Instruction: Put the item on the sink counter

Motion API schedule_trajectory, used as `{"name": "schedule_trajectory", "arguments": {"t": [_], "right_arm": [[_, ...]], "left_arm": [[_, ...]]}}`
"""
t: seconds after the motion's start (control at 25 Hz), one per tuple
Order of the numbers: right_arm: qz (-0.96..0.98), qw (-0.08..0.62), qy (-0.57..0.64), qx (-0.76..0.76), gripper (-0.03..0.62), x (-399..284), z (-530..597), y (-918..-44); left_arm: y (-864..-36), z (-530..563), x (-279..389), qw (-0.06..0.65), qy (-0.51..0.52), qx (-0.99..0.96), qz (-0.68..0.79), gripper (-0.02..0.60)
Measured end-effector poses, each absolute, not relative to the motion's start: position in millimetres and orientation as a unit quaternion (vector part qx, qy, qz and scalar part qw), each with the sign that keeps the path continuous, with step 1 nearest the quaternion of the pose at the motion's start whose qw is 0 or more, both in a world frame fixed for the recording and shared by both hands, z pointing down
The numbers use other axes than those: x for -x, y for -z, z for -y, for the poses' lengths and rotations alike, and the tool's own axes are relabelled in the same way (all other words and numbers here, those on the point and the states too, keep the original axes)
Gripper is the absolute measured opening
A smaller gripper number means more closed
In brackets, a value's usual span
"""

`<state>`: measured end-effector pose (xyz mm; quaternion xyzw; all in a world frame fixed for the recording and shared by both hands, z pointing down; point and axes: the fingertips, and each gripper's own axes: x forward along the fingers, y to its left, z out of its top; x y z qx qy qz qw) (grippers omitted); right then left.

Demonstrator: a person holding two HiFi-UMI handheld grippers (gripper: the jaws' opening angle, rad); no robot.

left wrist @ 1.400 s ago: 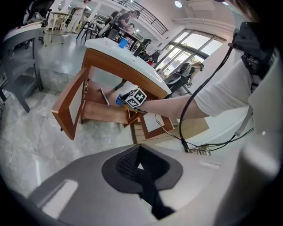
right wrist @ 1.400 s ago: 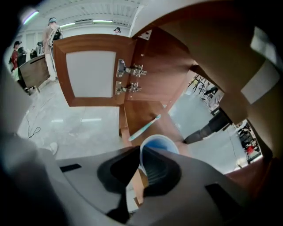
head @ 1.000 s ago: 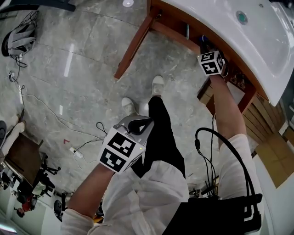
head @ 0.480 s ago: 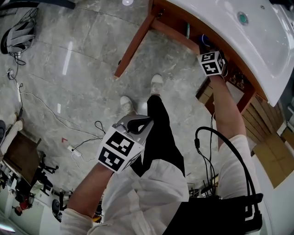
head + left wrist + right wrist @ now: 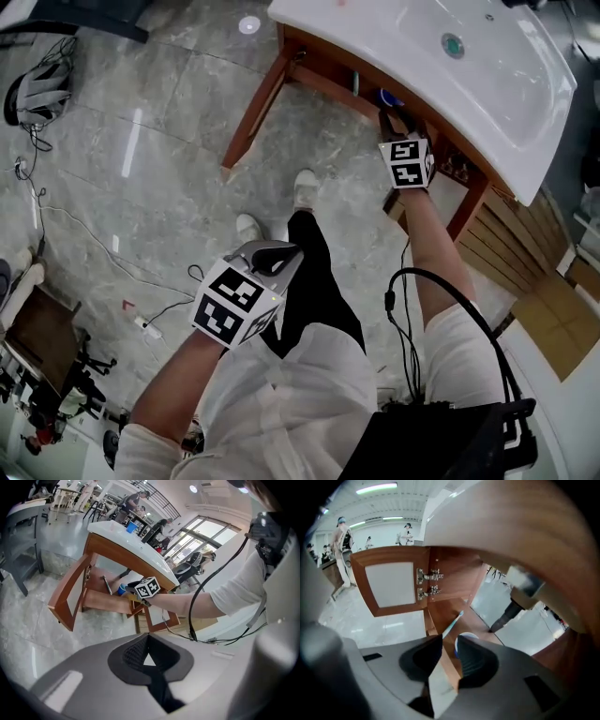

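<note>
A blue cup (image 5: 465, 638) with a toothbrush (image 5: 453, 623) in it stands on the wooden shelf (image 5: 440, 616) under the white sink counter (image 5: 412, 47). My right gripper (image 5: 449, 643) reaches under the counter toward it. Its jaws are opening, and the cup sits just past the fingertips with no pad pressing on it. In the head view, the right gripper (image 5: 399, 127) is at the shelf, next to the blue cup (image 5: 390, 97). My left gripper (image 5: 267, 258) hangs by the person's waist, away from the vanity. In its own view the left gripper (image 5: 149, 654) is shut on nothing.
The wooden vanity frame (image 5: 251, 111) stands on a grey stone floor. An open cabinet door (image 5: 389, 581) and a drain pipe (image 5: 511, 609) flank the shelf. Cables (image 5: 56, 206) lie on the floor at left. People stand far off in the room.
The right gripper's marker cube sits a little lower and further left in the head view, and the whole view has shifted. The left gripper has barely moved.
</note>
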<state>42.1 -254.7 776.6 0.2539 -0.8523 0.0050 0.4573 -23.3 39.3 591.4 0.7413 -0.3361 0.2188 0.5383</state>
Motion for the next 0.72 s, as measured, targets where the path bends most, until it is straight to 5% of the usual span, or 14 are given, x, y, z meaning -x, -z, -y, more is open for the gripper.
{"name": "schedule_trajectory", "arguments": {"t": [0.28, 0.72], "right_arm": [[0.857, 0.4, -0.16, -0.284, 0.006, -59, 184, -697], [0.835, 0.353, -0.295, -0.302, 0.006, -63, 14, -562]], "left_arm": [[-553, -32, 26, 0.502, -0.222, -0.762, 0.343, 0.006], [-487, -74, 36, 0.423, -0.269, -0.818, 0.28, 0.006]]}}
